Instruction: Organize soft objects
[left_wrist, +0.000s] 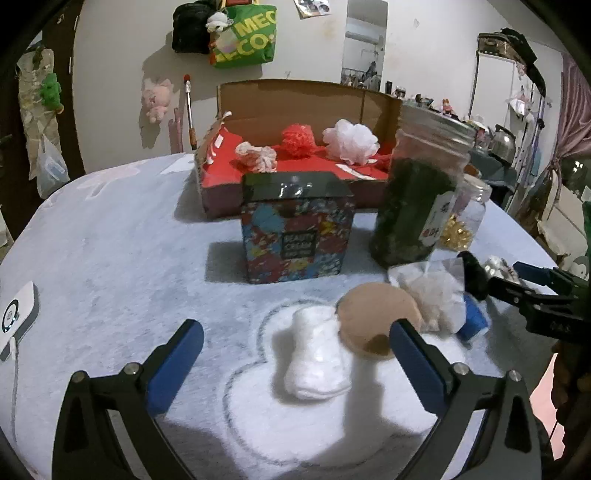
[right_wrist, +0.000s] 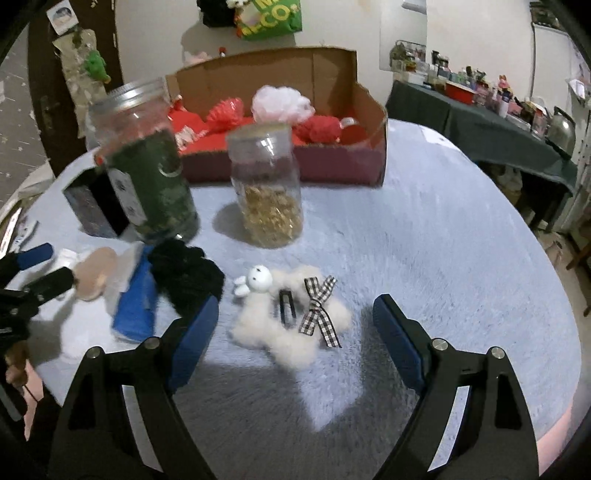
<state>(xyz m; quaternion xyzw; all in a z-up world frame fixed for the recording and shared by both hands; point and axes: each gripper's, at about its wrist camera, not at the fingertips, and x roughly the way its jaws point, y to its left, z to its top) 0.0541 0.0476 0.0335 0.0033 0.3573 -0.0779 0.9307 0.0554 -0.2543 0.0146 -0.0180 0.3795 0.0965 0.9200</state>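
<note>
Fluff lies right in front of the right gripper (right_wrist: 293, 332): a white fluffy toy (right_wrist: 291, 325) with a tiny bunny head, a black clip and a checked bow on it. It sits flat on the pale blue fuzzy table cover (right_wrist: 424, 229), just past the blue pads and about in the middle between them. Its long side runs slantwise, from the bunny head on the left down to the right. The right gripper's jaws are spread wide and nothing is in them; they do not touch the toy.

The left gripper (left_wrist: 295, 343) is wide apart too, and empty. A white soft pad (left_wrist: 317, 354) lies between its blue pads, long side pointing away. A round tan puff (left_wrist: 376, 317) rests against that pad, close to the right-hand finger.

So each hand has its own soft thing near. I think the right hand is best for the fluffy toy.

Farther back stand a green jar (right_wrist: 147, 173) and a jar of gold bits (right_wrist: 269, 188). Behind them is the cardboard box (right_wrist: 369, 110), with red and white puffs already inside. That looks like where soft things go.
</note>
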